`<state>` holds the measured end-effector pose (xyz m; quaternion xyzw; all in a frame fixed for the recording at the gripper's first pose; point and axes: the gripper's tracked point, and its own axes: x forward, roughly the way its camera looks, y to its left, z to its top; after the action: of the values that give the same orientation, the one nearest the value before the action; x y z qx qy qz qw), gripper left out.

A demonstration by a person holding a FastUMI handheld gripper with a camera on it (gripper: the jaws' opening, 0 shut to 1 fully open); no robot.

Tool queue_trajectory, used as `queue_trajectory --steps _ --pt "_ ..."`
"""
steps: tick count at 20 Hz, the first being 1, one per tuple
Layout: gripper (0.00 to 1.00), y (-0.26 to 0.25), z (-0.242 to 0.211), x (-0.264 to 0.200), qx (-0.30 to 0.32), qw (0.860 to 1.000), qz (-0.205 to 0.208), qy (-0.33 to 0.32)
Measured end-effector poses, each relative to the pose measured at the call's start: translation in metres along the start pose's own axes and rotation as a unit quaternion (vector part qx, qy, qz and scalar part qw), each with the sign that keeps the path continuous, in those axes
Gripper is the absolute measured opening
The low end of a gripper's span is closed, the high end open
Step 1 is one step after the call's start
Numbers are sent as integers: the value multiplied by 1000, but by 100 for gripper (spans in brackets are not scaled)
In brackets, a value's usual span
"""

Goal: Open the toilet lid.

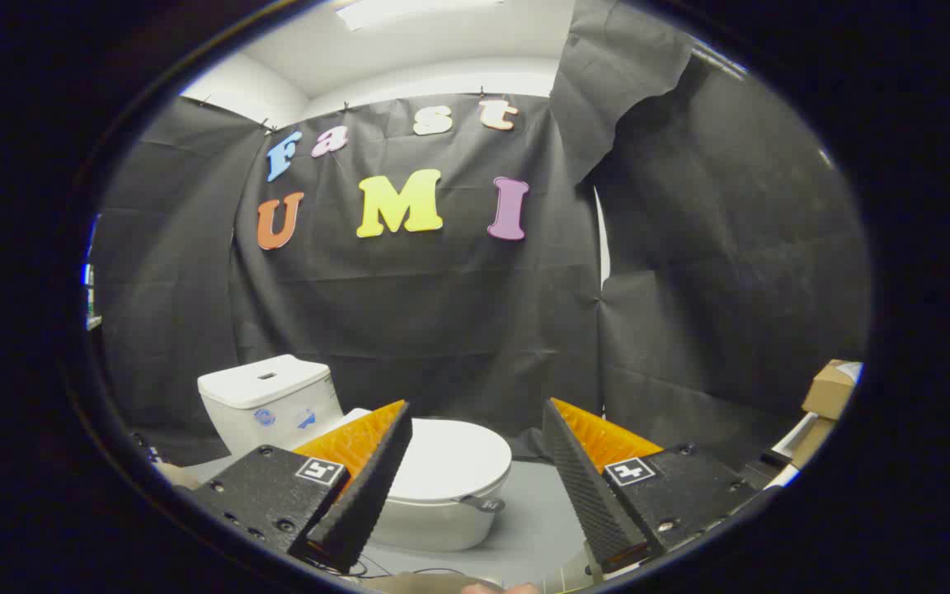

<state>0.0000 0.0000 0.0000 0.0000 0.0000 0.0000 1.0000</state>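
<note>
My fingers (475, 437) spread wide, holding nothing. Toilet (409, 487) stands on grey floor (537, 528) ahead, partly behind my left finger. Lid (454, 462) lies flat and closed; small dark tab (485, 503) projects from front rim. Tank (269, 400) behind, against black cloth wall. Step in hand, by my judgement: approach, no contact yet. Next move calls for descent toward tab, then pinch and upward swing toward tank.
</note>
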Motion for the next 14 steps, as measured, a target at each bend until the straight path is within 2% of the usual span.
queue_trajectory --steps 14 --pt "100 0 -1 0 0 1000 0 3"
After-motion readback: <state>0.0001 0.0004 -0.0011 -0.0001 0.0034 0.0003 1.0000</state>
